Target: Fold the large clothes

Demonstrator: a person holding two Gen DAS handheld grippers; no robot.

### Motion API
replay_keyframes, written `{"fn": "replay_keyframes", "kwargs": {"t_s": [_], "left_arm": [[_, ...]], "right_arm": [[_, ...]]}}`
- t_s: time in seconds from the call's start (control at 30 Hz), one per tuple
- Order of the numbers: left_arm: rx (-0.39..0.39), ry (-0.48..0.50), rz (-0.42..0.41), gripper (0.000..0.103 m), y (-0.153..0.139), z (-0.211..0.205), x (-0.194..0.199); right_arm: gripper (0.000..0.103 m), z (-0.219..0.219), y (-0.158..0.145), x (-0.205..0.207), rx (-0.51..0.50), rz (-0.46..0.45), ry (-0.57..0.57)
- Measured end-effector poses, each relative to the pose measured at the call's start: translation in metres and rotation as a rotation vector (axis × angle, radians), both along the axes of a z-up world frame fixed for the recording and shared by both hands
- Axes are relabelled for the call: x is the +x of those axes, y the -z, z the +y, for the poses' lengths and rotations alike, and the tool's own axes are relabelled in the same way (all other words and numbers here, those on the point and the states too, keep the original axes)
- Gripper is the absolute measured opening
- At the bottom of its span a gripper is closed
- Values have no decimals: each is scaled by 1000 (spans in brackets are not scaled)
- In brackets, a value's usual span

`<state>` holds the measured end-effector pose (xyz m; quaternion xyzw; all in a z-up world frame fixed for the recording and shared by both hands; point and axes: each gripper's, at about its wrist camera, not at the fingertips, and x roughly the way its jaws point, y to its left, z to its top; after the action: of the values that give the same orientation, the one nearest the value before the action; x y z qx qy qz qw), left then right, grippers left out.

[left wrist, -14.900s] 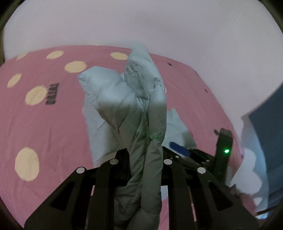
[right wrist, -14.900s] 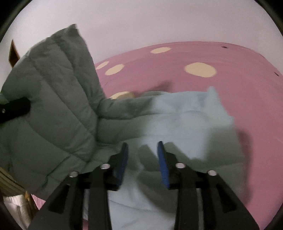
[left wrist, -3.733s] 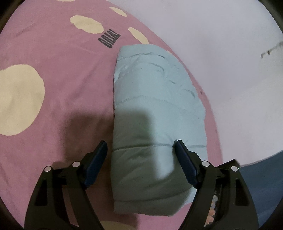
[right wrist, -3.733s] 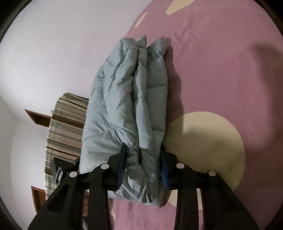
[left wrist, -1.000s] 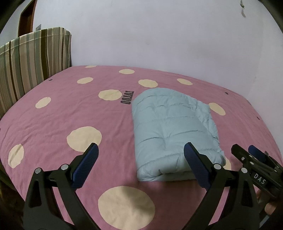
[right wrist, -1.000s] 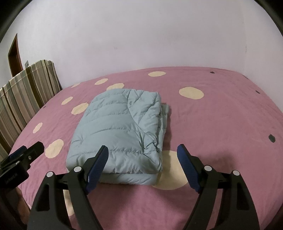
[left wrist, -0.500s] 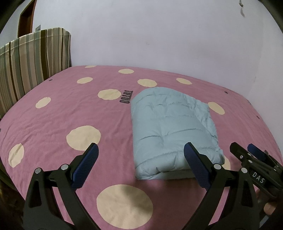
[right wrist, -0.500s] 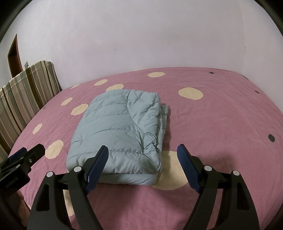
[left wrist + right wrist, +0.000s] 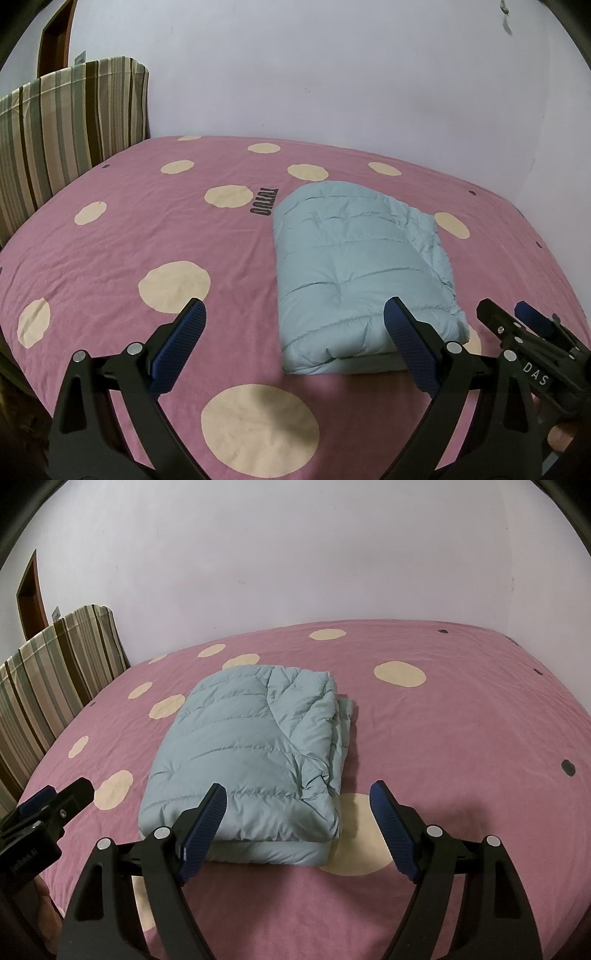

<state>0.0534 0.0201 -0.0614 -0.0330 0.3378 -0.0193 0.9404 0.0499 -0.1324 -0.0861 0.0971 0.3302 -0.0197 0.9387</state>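
Both grippers backed off since release. Left gripper [image 9: 293, 332] and right gripper [image 9: 297, 806]: jaws spread wide, gripping nothing. Folded puffer jacket [image 9: 251, 746] lies just ahead of both, clear of the pads, flat on the spotted pink bedsheet [image 9: 147, 240].

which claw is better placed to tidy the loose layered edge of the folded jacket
Right, probably. The jacket's stacked loose edges face the right claw, whose open jaws frame that near corner. The left claw, also open, faces the smooth folded side.
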Motion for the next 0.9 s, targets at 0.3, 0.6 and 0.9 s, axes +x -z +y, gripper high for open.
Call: {"fn": "replay_keyframes", "kwargs": {"t_s": [0.3,0.6,0.9], "left_arm": [[5,-17,-9,97,-1,1,0],[9,-15,-16,97,-3,1,0],[21,-15,-22,100,-1,0,-1]], "right_arm": [[79,-1,0,1,0,-3,-2],[79,1,1,0,-2,0,-5],[79,1,2,2,-1,5,-12]]}}
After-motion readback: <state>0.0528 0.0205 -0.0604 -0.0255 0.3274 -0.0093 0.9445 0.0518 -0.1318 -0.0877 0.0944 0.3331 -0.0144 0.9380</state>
